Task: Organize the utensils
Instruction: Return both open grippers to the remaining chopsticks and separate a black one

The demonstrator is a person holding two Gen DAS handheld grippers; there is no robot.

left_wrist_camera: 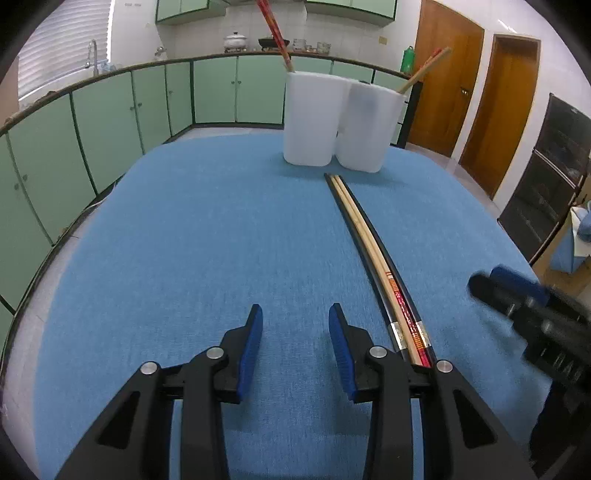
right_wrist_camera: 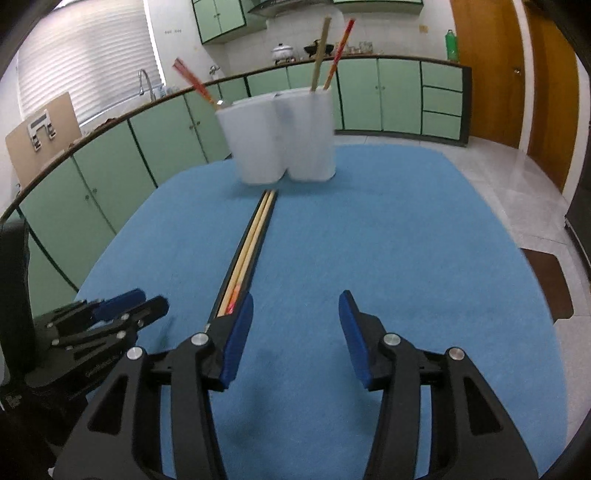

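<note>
While both grippers hang low over the blue tablecloth (left_wrist_camera: 184, 240), neither one holds anything: left gripper (left_wrist_camera: 295, 325) has its jaws apart with only cloth showing between the blue pads, and right gripper (right_wrist_camera: 295, 317) is the same, jaws spread wide, gap empty. From the left camera the right gripper (left_wrist_camera: 517, 291) shows blurred at 3 o'clock, just beyond the chopsticks; from the right camera the left gripper (right_wrist_camera: 122, 306) sits at 9 o'clock. Between the two grippers a bundle of loose chopsticks (left_wrist_camera: 373, 251) lies flat on the cloth, black ones on the outside and pale wooden ones in the middle, decorated red ends nearest the cameras, thin tips pointing toward 12 o'clock. In the right view the bundle (right_wrist_camera: 251, 243) runs just beside the left pad of that gripper, near end hidden behind it. Beyond the tips, two white holders stand upright and touching: left holder (left_wrist_camera: 312, 118) with red chopsticks (left_wrist_camera: 275, 33) leaning toward 11 o'clock, right holder (left_wrist_camera: 369, 129) with a wooden pair (left_wrist_camera: 424, 70) leaning toward 1 o'clock. Farther back: green cabinets (left_wrist_camera: 221, 88), a pot (left_wrist_camera: 235, 40) on the counter, brown doors (left_wrist_camera: 443, 81).
</note>
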